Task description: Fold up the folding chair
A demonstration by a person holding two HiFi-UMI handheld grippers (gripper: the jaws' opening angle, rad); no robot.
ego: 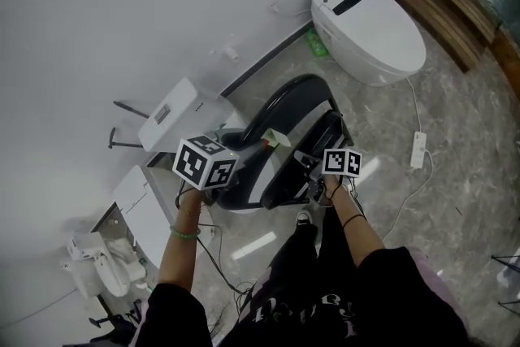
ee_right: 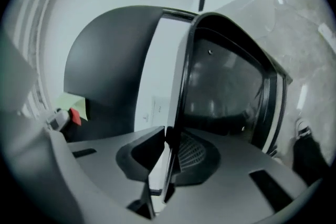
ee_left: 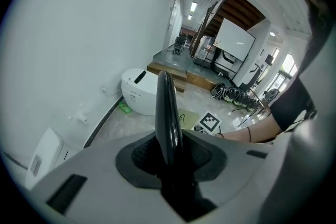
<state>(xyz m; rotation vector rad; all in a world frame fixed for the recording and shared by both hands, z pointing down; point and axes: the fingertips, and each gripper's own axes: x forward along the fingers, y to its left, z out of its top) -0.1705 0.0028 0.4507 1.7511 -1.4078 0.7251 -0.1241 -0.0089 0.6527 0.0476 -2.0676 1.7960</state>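
Observation:
The folding chair [ego: 286, 103] is black with white trim and stands on the marble floor between my two grippers. My left gripper [ego: 242, 152] holds it from the left. In the left gripper view the gripper [ee_left: 168, 150] is shut on the chair's thin black panel edge [ee_left: 166, 107], which runs upright between the pads. My right gripper [ego: 315, 168] is at the chair's right side. In the right gripper view the gripper [ee_right: 167, 150] is shut on a thin white-edged rim [ee_right: 169, 113] of the chair, with the dark rounded shell [ee_right: 113, 60] to its left and a glossy black panel [ee_right: 226, 81] to its right.
A white toilet [ego: 370, 28] stands beyond the chair, near a wooden step [ego: 443, 0]. A white box unit [ego: 179, 114] sits against the wall at left, with more white fixtures [ego: 106, 268] lower left. A power strip [ego: 418, 150] and its cable lie on the floor at right.

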